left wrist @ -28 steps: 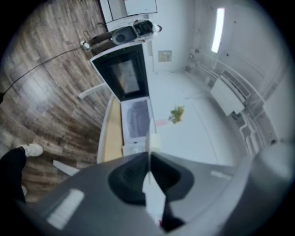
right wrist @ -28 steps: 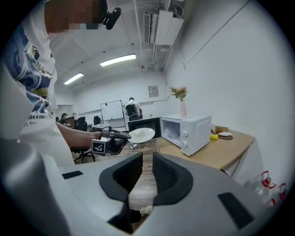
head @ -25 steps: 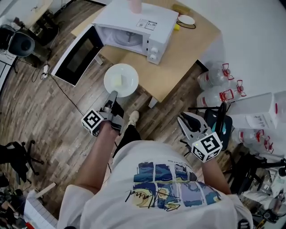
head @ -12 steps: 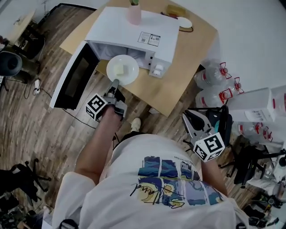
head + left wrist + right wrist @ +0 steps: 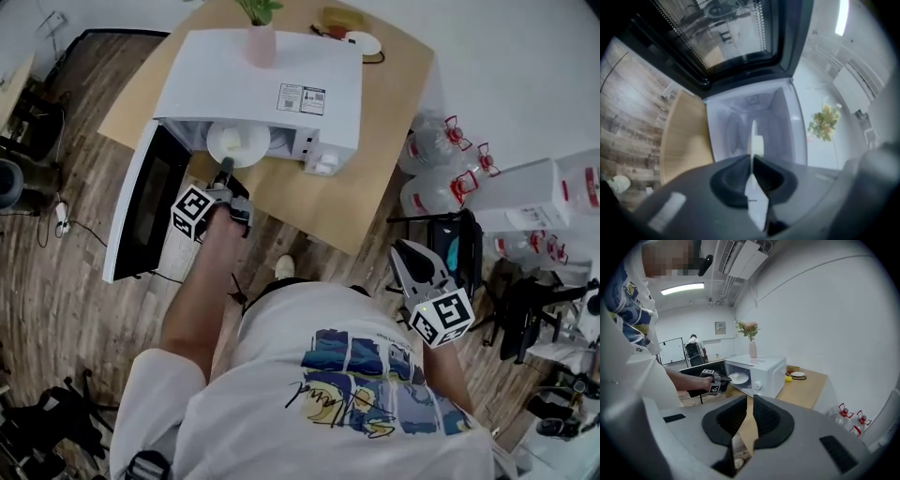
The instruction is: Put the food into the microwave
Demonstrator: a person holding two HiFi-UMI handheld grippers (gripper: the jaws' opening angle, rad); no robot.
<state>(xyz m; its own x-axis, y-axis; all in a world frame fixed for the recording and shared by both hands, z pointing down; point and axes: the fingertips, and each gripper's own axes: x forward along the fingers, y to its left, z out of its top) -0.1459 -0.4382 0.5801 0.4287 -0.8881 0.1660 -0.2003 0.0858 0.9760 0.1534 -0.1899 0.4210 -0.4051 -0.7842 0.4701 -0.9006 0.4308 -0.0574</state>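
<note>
The white microwave [image 5: 267, 84] stands on the wooden table [image 5: 352, 192] with its door [image 5: 141, 202] swung open to the left. My left gripper [image 5: 225, 169] is shut on the rim of a white plate [image 5: 238, 142] carrying a pale yellow piece of food [image 5: 758, 143]. The plate sits at the mouth of the cavity [image 5: 740, 119], its far half under the microwave's top. In the left gripper view the plate [image 5: 752, 133] shows edge-on between the jaws of the left gripper [image 5: 752, 161]. My right gripper [image 5: 401, 251] hangs at the person's right side, shut with nothing in it, far from the microwave [image 5: 761, 371].
A pink vase with a plant [image 5: 261, 42] stands on the microwave. A small plate [image 5: 362, 42] lies at the table's far end. Water bottles [image 5: 439, 169], a black chair [image 5: 461, 251] and white boxes [image 5: 534, 192] crowd the floor at the right.
My left gripper carried the plate forward from above the table's near edge to the microwave's opening. The right gripper stayed by the person's side, shifting a little.
</note>
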